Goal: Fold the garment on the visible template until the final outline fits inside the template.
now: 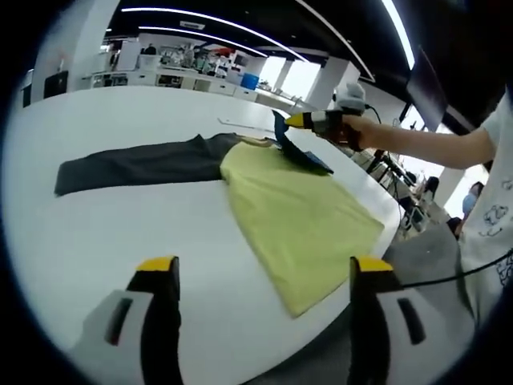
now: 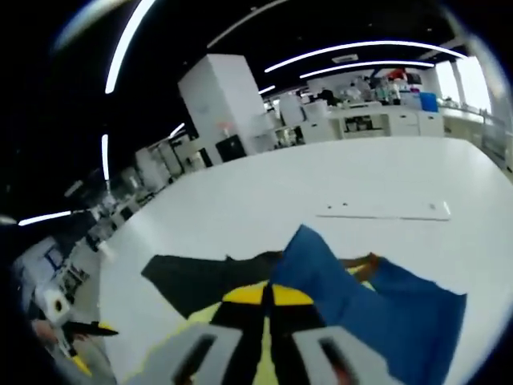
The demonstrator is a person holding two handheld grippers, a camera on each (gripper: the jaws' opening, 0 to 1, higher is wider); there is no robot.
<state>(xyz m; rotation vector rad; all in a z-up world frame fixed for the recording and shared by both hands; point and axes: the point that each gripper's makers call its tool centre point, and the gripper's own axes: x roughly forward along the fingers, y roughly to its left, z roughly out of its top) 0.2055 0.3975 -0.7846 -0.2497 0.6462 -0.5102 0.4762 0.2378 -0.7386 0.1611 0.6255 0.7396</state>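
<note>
A wide white table [image 1: 120,241] stretches through an open office with strip lights overhead. On it lies a flat yellow-green cloth garment [image 1: 300,220], overlapping one end of a long dark grey cloth piece [image 1: 136,164]. The left gripper [image 1: 263,277] hovers over the near table edge, jaws spread apart and empty. The right gripper [image 2: 268,295], jaws pressed together, pinches a blue fabric piece [image 2: 365,309] lifted at the garment's far corner.

Open-plan hall: broad white tabletop [image 1: 96,241], dark ceiling [image 2: 240,32] with long curved light strips [image 2: 365,46], white square pillars [image 2: 220,100], white counters and shelving [image 2: 377,120] at the far side, bright windows [image 1: 300,78] beyond.
</note>
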